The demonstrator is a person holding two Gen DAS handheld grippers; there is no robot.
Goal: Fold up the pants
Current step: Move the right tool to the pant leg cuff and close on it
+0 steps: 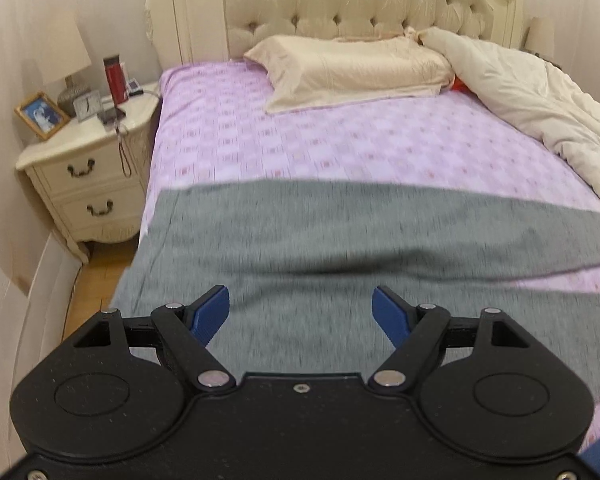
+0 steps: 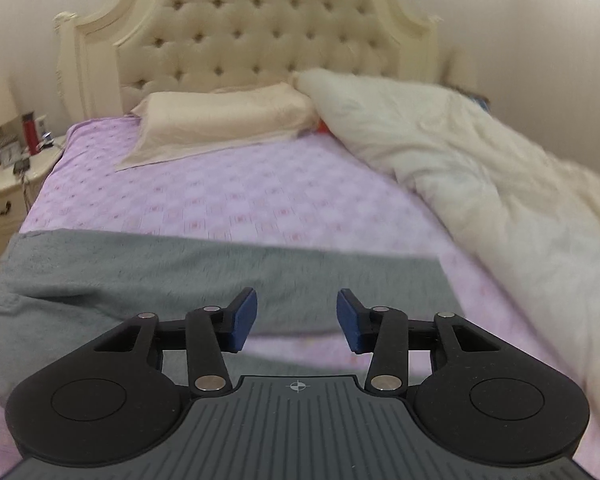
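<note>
Two grippers, left (image 1: pixel 301 317) and right (image 2: pixel 296 317), spread, empty, lower centre above grey pants (image 1: pixel 340 240); risk: pinching one layer only, fold skews.

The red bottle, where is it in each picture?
Left wrist view: the red bottle stands upright on the nightstand, at the left side, beside the clock.
Right wrist view: the red bottle is small at the far left edge, on the same nightstand.
Shared landmark: the cream pillow below the tufted headboard.
</note>
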